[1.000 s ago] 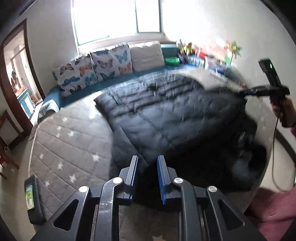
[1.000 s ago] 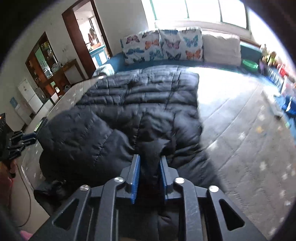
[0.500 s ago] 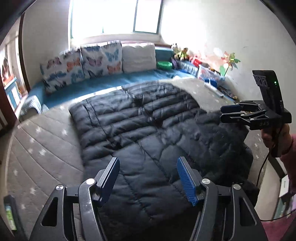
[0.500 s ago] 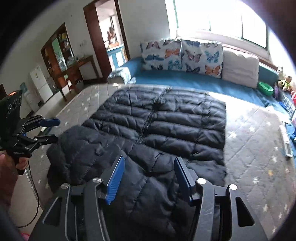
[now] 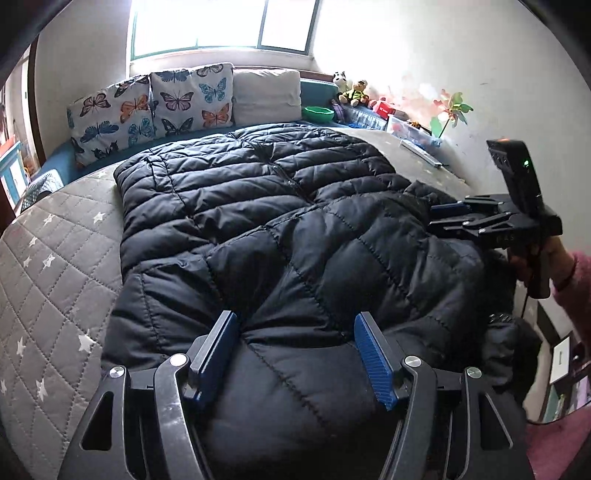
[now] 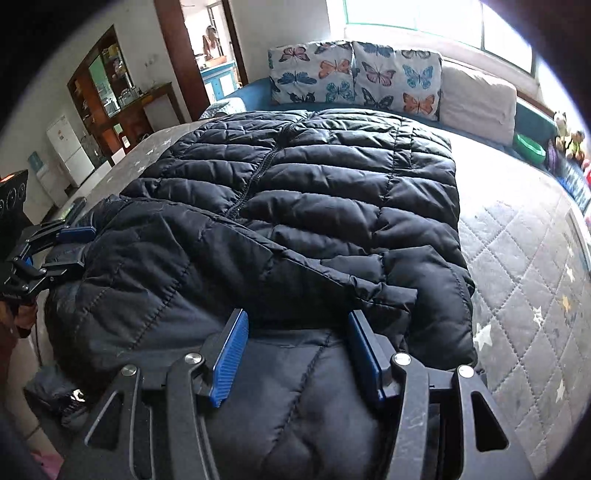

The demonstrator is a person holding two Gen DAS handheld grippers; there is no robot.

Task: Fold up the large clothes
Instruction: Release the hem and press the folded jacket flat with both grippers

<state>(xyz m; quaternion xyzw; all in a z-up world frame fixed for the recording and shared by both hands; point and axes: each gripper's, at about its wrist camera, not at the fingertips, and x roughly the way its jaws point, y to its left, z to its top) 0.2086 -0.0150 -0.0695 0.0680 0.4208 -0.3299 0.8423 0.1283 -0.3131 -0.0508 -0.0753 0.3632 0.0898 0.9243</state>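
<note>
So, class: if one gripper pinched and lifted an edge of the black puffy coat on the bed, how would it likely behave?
The coat would probably flop and drape, since its near part already lies folded over in soft creases. It likely weighs little for its bulk, judging by the puffed quilting. Its smooth sheen suggests the fabric may slip between the pads.

Bedroom surroundings.
Butterfly pillows (image 5: 155,107), a green bowl (image 5: 317,113) and soft toys (image 5: 351,92) are ranged beneath the window (image 5: 225,26).
</note>
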